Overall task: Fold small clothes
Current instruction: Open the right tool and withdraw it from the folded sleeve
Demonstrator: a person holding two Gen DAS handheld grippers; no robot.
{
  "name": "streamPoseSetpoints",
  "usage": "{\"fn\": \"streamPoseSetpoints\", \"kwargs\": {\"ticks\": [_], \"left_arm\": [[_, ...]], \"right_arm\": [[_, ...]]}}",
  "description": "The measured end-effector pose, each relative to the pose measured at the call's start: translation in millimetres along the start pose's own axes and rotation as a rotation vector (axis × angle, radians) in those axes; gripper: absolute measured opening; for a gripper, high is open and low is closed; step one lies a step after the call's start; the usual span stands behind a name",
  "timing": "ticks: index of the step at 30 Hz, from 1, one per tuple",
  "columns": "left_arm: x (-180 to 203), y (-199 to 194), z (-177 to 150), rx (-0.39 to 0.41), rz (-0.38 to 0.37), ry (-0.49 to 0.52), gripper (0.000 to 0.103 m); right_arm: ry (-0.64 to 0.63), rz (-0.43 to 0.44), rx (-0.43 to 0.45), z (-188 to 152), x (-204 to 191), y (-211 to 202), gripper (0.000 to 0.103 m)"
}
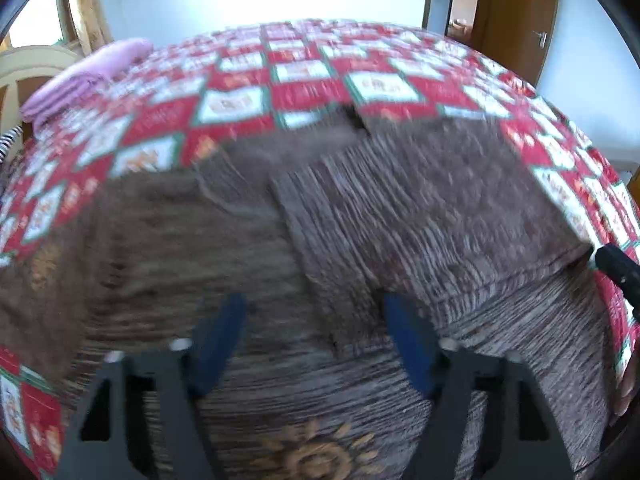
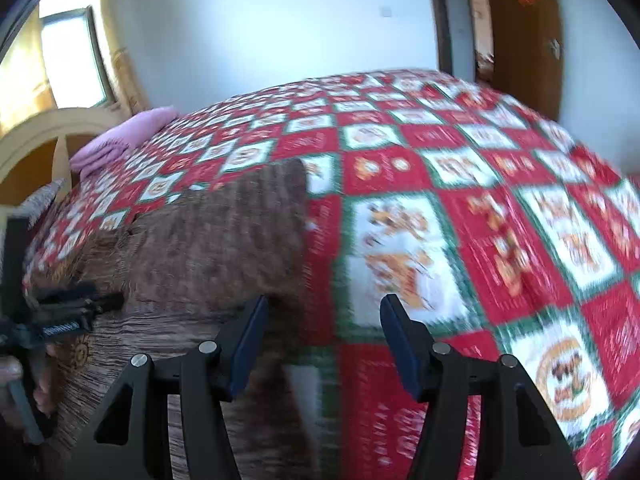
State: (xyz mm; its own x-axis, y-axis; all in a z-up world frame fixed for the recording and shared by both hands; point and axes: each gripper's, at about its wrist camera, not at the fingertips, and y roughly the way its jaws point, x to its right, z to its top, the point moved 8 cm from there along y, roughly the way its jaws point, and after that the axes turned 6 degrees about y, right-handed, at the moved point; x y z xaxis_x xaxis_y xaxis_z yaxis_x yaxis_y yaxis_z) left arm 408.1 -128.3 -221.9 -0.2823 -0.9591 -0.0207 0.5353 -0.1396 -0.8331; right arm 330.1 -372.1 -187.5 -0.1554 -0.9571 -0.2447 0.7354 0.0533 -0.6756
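A brown ribbed knit garment with a gold sun motif (image 1: 360,220) is lying on a red, white and green patchwork quilt (image 2: 460,200). The left gripper (image 1: 314,340) and right gripper (image 2: 324,340) are hovering wide apart, holding nothing. Blur is probably hiding any lettering.

From my left wrist camera, the garment (image 1: 360,220) lies spread on the bedspread (image 1: 304,76), one flap folded over its right half. My left gripper (image 1: 314,344) sits above its near part, the right gripper (image 1: 616,268) at its right edge. A folded blanket (image 1: 88,76) rests far left near the headboard (image 1: 24,72); the door (image 1: 516,8) stands behind, right.
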Motion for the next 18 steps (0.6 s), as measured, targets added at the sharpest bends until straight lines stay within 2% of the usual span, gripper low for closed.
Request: {"fn": "streamPoseSetpoints", "kwargs": {"ticks": [2,3,4,9,10,14,17,18], "left_arm": [[1.2,-4.0,3.0,0.044,-0.011,0.0,0.049],[4.5,-5.3,4.2,0.047,-0.046,0.011,0.023],[6.7,-9.1,4.7,0.058,-0.052,0.01,0.01],[4.9,-24.0,7.4,0.112,0.004,0.036,0.007],[1.8,-26.6,5.0,0.12,0.005,0.026,0.003],[-4.1,-19.1,-2.9,0.112,0.012,0.024,0.002],[-9.1,-18.6,-5.5,0.086,0.007,-0.003,0.01],[-11.9,-21.4,-4.9,0.079,-0.003,-0.017,0.02]], "right_arm": [[0.096,0.02,-0.027,-1.7,18.0,5.3,0.062],[0.133,0.023,-0.034,-2.0,24.7,6.9,0.062],[0.168,0.038,-0.033,-1.3,30.5,7.3,0.062],[0.148,0.047,-0.014,-0.5,25.1,2.3,0.063],[0.125,0.046,-0.009,-0.5,21.2,0.6,0.063],[0.06,0.034,-0.017,-4.2,8.5,2.3,0.067],[0.02,-0.012,-0.01,0.5,2.7,-1.9,0.067],[0.004,-0.016,-0.005,3.6,-2.7,-4.2,0.067]]}}
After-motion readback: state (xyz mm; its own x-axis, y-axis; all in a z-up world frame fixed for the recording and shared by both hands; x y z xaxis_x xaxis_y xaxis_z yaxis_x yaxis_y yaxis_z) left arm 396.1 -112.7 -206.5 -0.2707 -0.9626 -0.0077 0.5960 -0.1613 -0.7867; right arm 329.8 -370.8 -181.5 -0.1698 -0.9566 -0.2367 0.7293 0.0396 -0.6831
